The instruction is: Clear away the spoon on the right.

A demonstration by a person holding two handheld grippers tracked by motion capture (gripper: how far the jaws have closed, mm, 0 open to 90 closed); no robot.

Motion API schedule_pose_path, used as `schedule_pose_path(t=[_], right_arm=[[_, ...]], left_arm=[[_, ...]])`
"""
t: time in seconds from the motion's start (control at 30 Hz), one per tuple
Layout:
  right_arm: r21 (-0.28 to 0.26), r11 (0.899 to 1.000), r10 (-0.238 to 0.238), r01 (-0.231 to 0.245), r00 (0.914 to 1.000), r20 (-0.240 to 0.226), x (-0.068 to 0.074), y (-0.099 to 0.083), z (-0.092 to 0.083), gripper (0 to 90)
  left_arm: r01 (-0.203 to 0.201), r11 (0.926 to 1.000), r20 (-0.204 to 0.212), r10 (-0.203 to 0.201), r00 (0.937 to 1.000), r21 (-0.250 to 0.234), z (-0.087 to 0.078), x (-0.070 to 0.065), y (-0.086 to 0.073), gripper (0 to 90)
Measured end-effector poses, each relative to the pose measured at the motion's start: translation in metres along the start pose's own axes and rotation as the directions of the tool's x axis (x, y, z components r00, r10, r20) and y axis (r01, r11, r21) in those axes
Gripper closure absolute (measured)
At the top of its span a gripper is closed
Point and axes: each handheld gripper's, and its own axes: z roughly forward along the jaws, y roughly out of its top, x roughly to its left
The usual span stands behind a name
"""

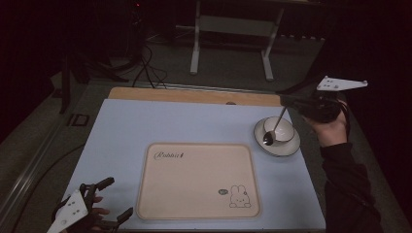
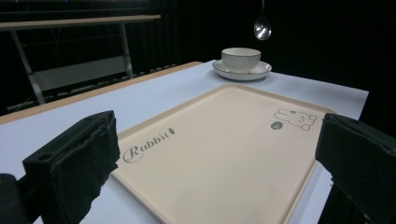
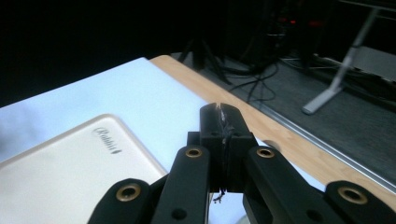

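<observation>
A metal spoon [image 1: 274, 127] hangs bowl-down by its handle from my right gripper [image 1: 287, 103], which is shut on the handle tip at the table's right edge. In the left gripper view the spoon [image 2: 262, 28] hovers in the air above a white cup [image 2: 240, 58]. The cup [image 1: 283, 127] stands on a white saucer [image 1: 291, 148]. In the right gripper view the jaws of the right gripper [image 3: 221, 112] are pressed together. My left gripper [image 1: 118, 197] stands open at the near left corner of a beige tray [image 1: 197, 179], with nothing between its jaws.
The tray [image 2: 219, 140] bears a "Rabbit" print and lies on a pale blue mat [image 1: 145, 121] over a wooden table [image 1: 194, 94]. Beyond the table are a metal stand [image 1: 231, 29] and cables [image 1: 145, 68] on the floor.
</observation>
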Motion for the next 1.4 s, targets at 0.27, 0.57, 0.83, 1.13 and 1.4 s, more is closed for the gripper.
schedule_pose_path(t=[0.27,0.57,0.83,1.13,1.4], right_arm=[[0.006,0.999,-0.050,0.051,0.9962,-0.072,0.017,0.001,0.007,89.5],[-0.006,0.997,-0.074,0.074,0.9816,-0.176,0.035,-0.004,0.020,89.5],[-0.005,0.994,-0.104,0.107,0.9550,-0.278,0.052,-0.012,0.036,89.5],[0.018,0.992,-0.110,0.125,0.9231,-0.369,0.068,-0.027,0.056,89.5],[0.025,0.988,-0.126,0.155,0.8815,-0.455,0.087,-0.039,0.073,89.5]], left_arm=[[0.002,1.0000,-0.002,-0.002,1.0000,0.003,0.001,0.001,-0.001,0.0],[0.002,1.0000,-0.003,-0.002,1.0000,0.003,0.001,0.001,-0.001,0.0],[0.003,1.0000,0.000,-0.003,1.0000,0.002,0.000,0.001,-0.001,0.0],[0.002,1.0000,-0.001,-0.002,1.0000,0.002,0.000,0.001,0.000,0.0],[0.001,1.0000,-0.001,-0.001,1.0000,0.003,0.000,0.001,0.000,0.0]])
